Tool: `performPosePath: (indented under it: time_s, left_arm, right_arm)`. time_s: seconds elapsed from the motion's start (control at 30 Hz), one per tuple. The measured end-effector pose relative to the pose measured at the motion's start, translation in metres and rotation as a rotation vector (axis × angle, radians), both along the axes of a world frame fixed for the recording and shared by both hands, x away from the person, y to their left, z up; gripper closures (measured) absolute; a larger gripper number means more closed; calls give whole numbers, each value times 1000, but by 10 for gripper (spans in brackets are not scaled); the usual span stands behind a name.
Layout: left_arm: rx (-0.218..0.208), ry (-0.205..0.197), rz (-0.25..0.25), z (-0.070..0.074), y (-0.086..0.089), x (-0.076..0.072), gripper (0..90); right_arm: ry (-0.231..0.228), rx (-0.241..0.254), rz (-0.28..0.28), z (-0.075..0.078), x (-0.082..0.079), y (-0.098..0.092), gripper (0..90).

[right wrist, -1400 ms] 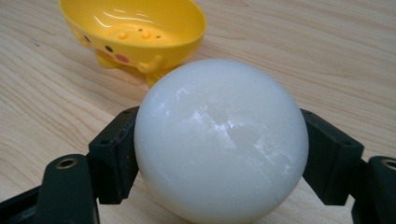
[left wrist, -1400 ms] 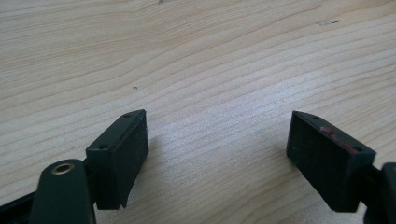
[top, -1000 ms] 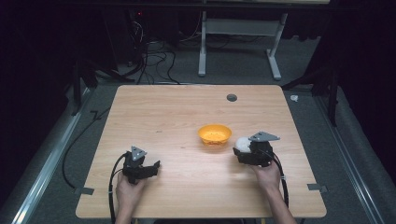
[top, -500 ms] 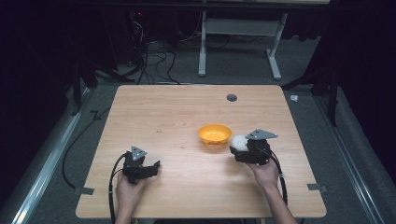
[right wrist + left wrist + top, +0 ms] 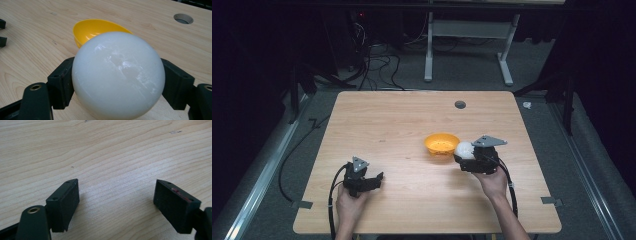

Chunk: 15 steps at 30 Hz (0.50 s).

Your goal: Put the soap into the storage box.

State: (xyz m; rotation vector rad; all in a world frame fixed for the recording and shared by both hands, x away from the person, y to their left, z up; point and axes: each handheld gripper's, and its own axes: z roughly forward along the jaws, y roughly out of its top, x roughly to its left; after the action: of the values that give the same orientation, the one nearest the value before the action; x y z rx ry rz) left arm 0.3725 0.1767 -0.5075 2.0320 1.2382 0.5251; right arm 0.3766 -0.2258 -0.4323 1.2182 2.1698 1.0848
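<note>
The white ball (image 5: 118,75) is clamped between the jaws of the right gripper (image 5: 475,159), one jaw pressing on each side at about its widest part. It is held just above the table (image 5: 402,125), and the yellow bowl (image 5: 441,143) stands just beside it at about ten o'clock from the gripper in the high view. In the right gripper view the bowl (image 5: 96,28) rises directly behind the ball, at twelve o'clock.

The ball looks smooth, glossy and a little translucent, so I judge it hard and rather slippery, and probably not heavy. A round thing like this can slip out if the jaws hold it off the middle; the present hold across the middle seems the safe one.

The left gripper (image 5: 361,179) rests low on the table at about eight o'clock from the bowl, well apart from it. Its jaws stand wide apart with only bare wood between them.

A round hole (image 5: 460,104) is in the table at twelve o'clock.
</note>
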Motion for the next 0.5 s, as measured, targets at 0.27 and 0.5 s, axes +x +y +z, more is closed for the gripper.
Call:
performPosePath:
  time_s: [0.27, 0.5]
  left_arm:
    - [0, 2, -1, 0, 0, 0, 212]
    - [0, 0, 0, 0, 0, 0, 212]
  right_arm:
    - [2, 8, 17, 5, 4, 8, 245]
    - [-3, 11, 40, 8, 9, 15, 244]
